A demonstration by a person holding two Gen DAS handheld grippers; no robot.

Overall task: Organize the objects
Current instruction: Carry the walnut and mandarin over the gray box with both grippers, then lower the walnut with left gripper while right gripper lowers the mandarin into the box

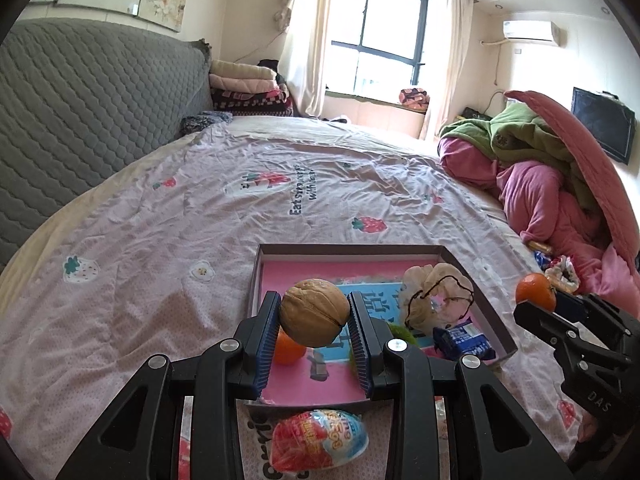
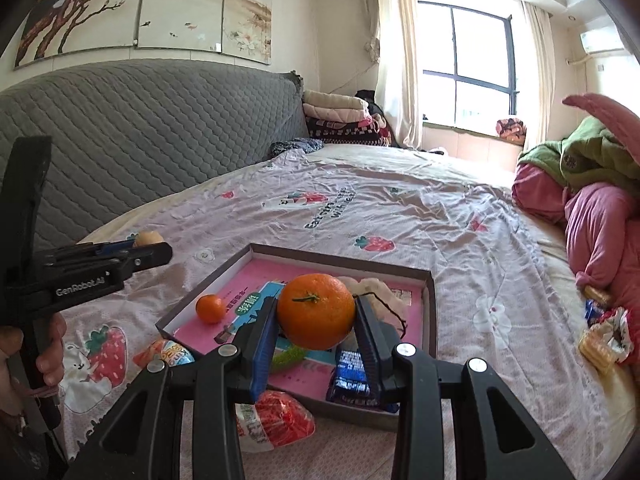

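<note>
Now walnut [image 1: 314,312] clamped in left gripper [image 1: 314,316], orange [image 2: 316,311] clamped in right gripper [image 2: 316,316], both held above box [image 1: 486,304]. Round things could be dropped, rolled off bed [image 1: 160,220] if squeezed loosely.

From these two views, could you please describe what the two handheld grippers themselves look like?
Both are matte black plastic with open triangular cut-outs in the arms and round silver pivot screws. The left gripper and right gripper each have two flat fingers faced with ribbed blue pads. White lettering reads GenRobot.AI on the left one's side, seen from the right wrist, and DAS on the right one's. No cables show.
</note>
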